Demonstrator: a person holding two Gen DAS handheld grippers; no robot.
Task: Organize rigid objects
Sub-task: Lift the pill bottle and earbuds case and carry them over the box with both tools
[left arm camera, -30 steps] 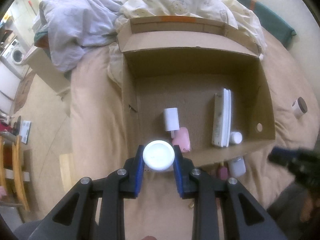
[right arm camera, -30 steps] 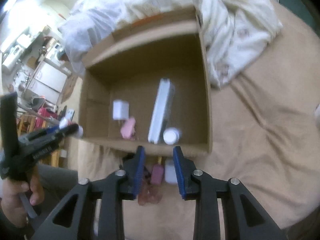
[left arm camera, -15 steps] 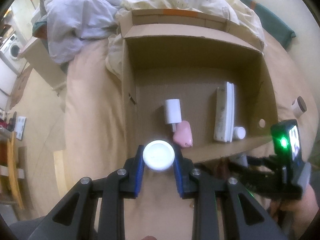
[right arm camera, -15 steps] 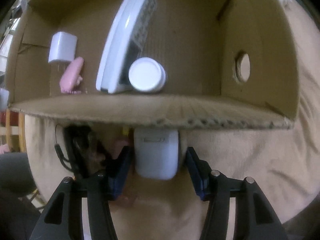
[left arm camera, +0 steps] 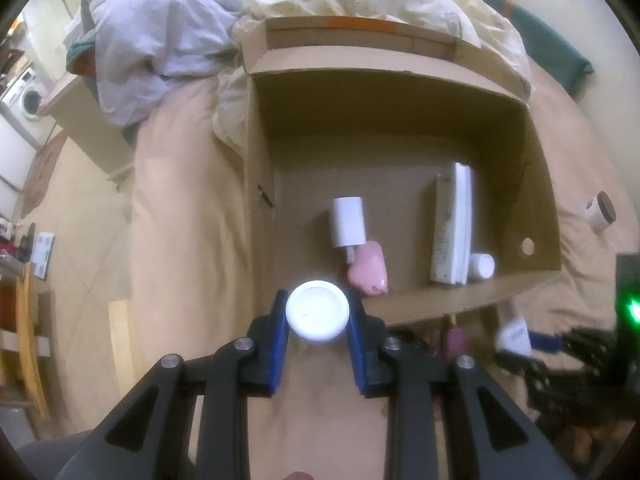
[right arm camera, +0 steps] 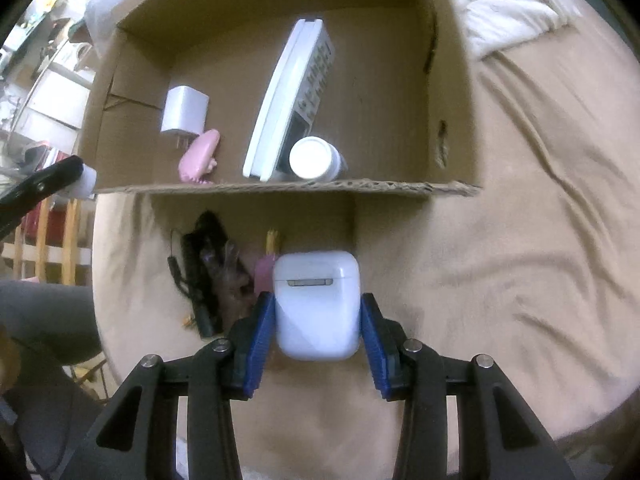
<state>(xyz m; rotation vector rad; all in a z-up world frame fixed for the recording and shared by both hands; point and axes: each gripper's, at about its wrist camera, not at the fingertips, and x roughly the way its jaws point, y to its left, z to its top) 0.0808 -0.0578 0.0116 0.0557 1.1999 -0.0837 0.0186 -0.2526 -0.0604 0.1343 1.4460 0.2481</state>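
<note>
- The left gripper point(left arm camera: 318, 316) is closed on a round white plastic cap point(left arm camera: 318, 311); both blue pads point(left arm camera: 280, 334) are pressed against its sides.
- The cap is held just above the near wall of the brown cardboard box point(left arm camera: 540, 184), at its left end.
- The right gripper point(right arm camera: 316, 328) is closed on a white rounded earbud case point(right arm camera: 316, 306). The left pad touches the case, while a thin gap may be seen at the right pad.
- The case is held over the tan bed sheet point(right arm camera: 520, 260), just in front of the near box wall.
- Inside the box are seen a white plug charger point(right arm camera: 185, 110), a pink soft toy point(right arm camera: 199, 156) touching it, a long white remote control point(right arm camera: 290, 96) and a small white jar point(right arm camera: 314, 158) leaning on the remote.
- Beside the case, on the sheet, a black corded item point(right arm camera: 204, 272) and a small pink item point(right arm camera: 264, 276) are seen.
- Compared with half a second ago, the right gripper has been pulled back and lifted, so the box looks farther away and the case is no longer tucked under the box edge.
- The cap has been kept in the same grip and the same spot by the left gripper.
- In the left view, the right gripper is now seen blurred and farther right than before.
</note>
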